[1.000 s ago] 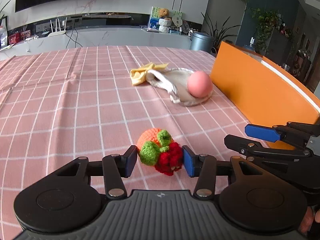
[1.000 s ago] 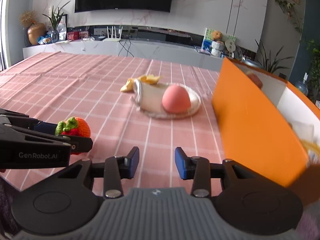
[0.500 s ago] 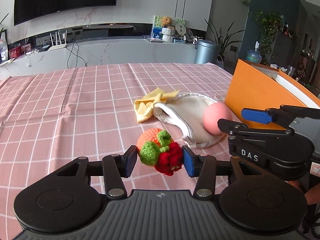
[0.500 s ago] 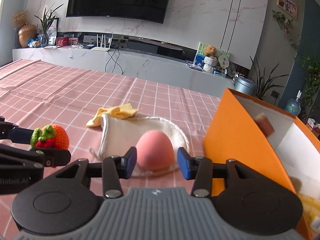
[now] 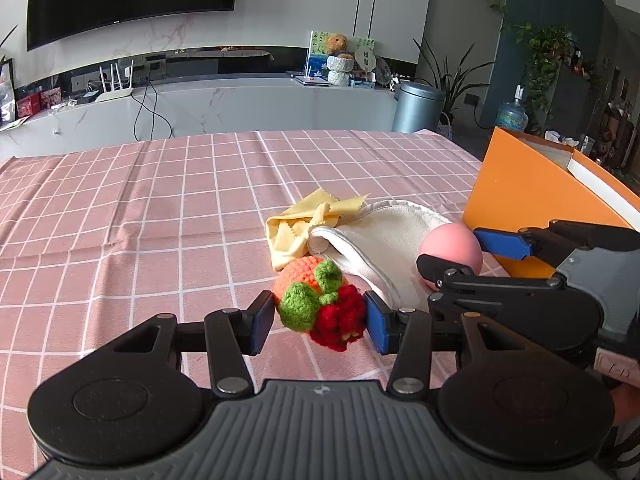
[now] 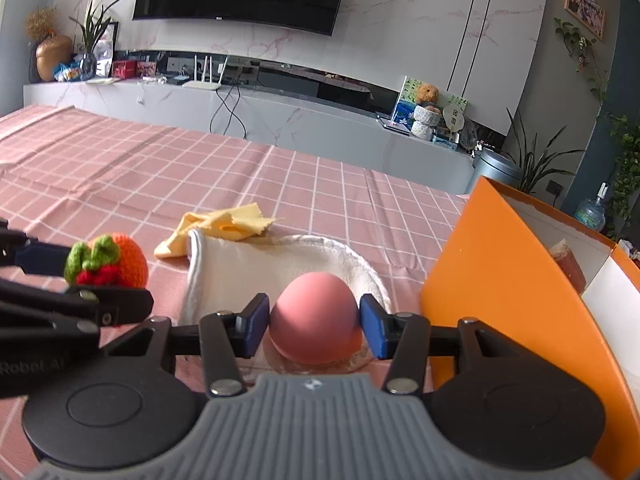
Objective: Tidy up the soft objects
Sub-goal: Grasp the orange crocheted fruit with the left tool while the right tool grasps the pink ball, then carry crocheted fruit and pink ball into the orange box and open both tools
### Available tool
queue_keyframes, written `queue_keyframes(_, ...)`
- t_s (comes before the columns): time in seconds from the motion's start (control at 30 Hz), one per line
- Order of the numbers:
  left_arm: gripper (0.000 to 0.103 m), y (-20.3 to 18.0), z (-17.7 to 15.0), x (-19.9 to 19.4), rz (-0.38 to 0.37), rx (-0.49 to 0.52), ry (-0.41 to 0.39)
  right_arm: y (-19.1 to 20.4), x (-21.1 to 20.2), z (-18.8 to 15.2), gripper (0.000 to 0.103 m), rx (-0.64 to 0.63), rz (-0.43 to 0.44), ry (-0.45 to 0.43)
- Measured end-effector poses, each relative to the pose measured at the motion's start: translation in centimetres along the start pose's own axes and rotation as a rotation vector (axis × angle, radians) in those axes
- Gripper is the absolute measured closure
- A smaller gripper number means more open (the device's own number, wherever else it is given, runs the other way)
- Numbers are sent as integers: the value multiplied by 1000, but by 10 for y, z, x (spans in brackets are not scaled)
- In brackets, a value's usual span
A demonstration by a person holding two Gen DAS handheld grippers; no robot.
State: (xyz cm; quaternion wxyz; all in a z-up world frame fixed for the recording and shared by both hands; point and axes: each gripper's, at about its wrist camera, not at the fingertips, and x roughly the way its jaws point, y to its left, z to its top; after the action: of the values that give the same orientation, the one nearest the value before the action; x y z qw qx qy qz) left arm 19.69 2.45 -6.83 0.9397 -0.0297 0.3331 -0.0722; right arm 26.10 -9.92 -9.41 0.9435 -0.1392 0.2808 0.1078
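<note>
My left gripper point(image 5: 320, 316) is shut on a crocheted orange, green and red toy point(image 5: 318, 300) and holds it above the pink checked tablecloth point(image 5: 160, 220); the toy also shows in the right wrist view point(image 6: 108, 264). My right gripper point(image 6: 314, 322) is open, its blue pads on either side of a pink ball point(image 6: 314, 320) with a small gap. The ball point(image 5: 450, 250) rests on a white round cloth point(image 6: 280, 264). A yellow cloth point(image 6: 224, 226) lies partly under the white one.
An orange box point(image 6: 492, 280) with white inner walls stands at the right, close to the ball, with a brown item point(image 6: 568, 266) inside. The tablecloth stretches far to the left and back. A white counter point(image 6: 280, 120) is beyond the table.
My right gripper has moved forward and down until its open pads flank the pink ball. My left gripper has lifted and carried the crocheted toy toward the cloths.
</note>
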Motion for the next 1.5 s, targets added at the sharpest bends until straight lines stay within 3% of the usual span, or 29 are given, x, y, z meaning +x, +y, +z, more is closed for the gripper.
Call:
queue_keyframes(0.17, 48, -3, 2, -4, -7, -6, 2, -7, -7, 0, 61, 38, 9, -6)
queue_keyframes(0.63, 48, -30, 18, -53, -25, 57, -85, -31, -103, 7, 62, 44, 47, -111)
queue_keyframes(0.97, 48, -67, 41, -77, -80, 130, -162, -93, -158, 12, 62, 54, 35, -150)
queue_keyframes(1.3, 48, -130, 65, -71, -207, 287, -177, -163, -177, 17, 61, 37, -7, -96)
queue_keyframes(1.5, 48, -172, 77, -49, -291, 389, -135, -193, -171, 13, 61, -8, -35, -31)
